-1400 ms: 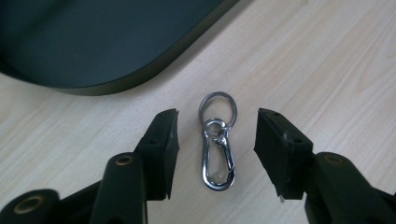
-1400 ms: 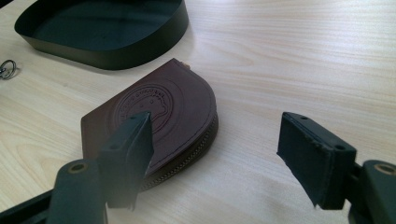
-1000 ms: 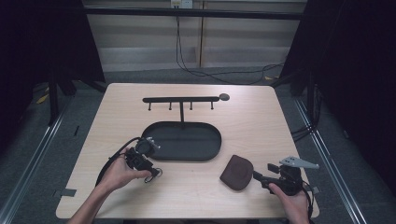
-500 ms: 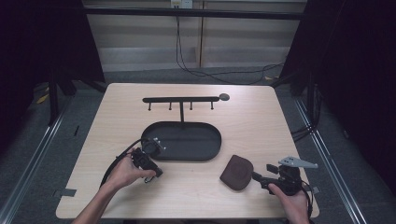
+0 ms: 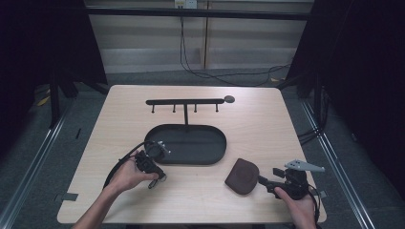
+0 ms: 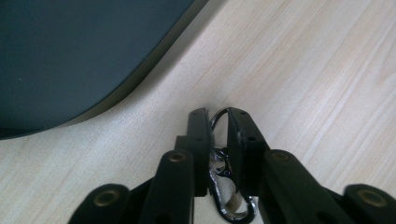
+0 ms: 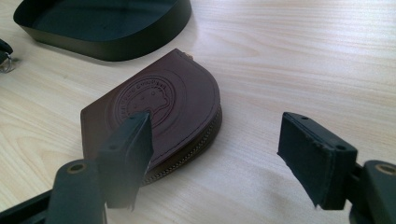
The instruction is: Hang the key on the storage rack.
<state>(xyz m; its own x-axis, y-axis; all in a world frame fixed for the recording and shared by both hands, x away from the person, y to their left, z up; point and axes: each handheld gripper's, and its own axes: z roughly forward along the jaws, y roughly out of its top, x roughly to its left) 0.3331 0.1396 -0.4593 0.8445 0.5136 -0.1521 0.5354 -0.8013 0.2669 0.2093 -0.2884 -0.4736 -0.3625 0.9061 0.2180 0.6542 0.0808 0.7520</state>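
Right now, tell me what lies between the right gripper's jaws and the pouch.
Only bare table: the right gripper stands open, the pouch just beyond its jaws, per the right gripper view.

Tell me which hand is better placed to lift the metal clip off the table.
Left. The left gripper has just been closing its jaws around the metal clip beside the black tray. The right gripper stands open at the brown pouch, far across the table.

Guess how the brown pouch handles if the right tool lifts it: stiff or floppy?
The pouch looks like stitched leather, so probably semi-stiff, sagging little. It lies flat and thin on the table, so unlikely to roll. Its smooth face may slip.
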